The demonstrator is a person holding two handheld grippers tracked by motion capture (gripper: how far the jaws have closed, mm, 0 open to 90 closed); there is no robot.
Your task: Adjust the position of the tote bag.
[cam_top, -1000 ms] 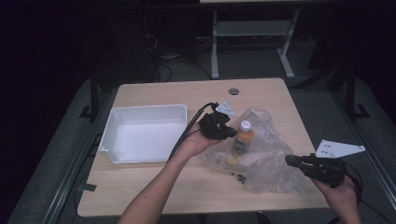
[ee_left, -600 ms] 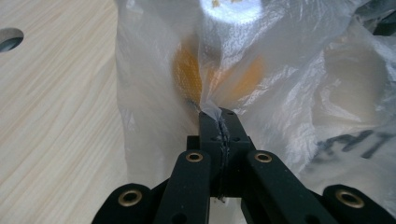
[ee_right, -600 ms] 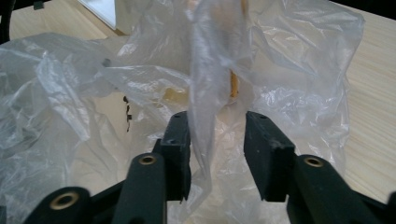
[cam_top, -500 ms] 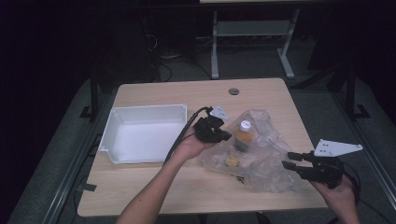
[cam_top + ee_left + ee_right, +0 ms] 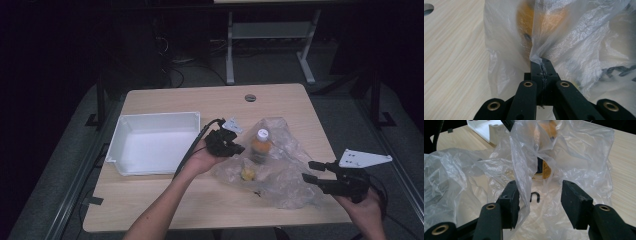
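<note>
- The thin, crinkled, clear plastic bag point(image 5: 282, 170) is lying on the right half of the pale wood-grain tabletop point(image 5: 165, 205), spreading almost to the right edge; its film is bunching into soft folds and showing what sits inside.
- One orange bottle with a white cap point(image 5: 260, 146) is standing upright inside the bag; one small yellowish round piece point(image 5: 247, 173) is lying in the film just in front of it; what it is cannot be told.
- The left gripper point(image 5: 541, 67), black and hard-edged, is pinching a gathered fold of the bag's left side, its jaws pressed together on the film; the bottle is showing as an orange blur just beyond.
- The right gripper point(image 5: 540, 198) is sitting at the bag's right end with jaws spread, having just been opening; a loose flap of film is hanging between them against one pad, unclamped.
- One white rectangular plastic tray point(image 5: 122, 135) with raised walls is sitting on the left half, well apart from the bag; bare wood is lying open along the far edge and the near-left corner.
- One round grey hole cover point(image 5: 250, 97) is sitting near the far edge.
</note>
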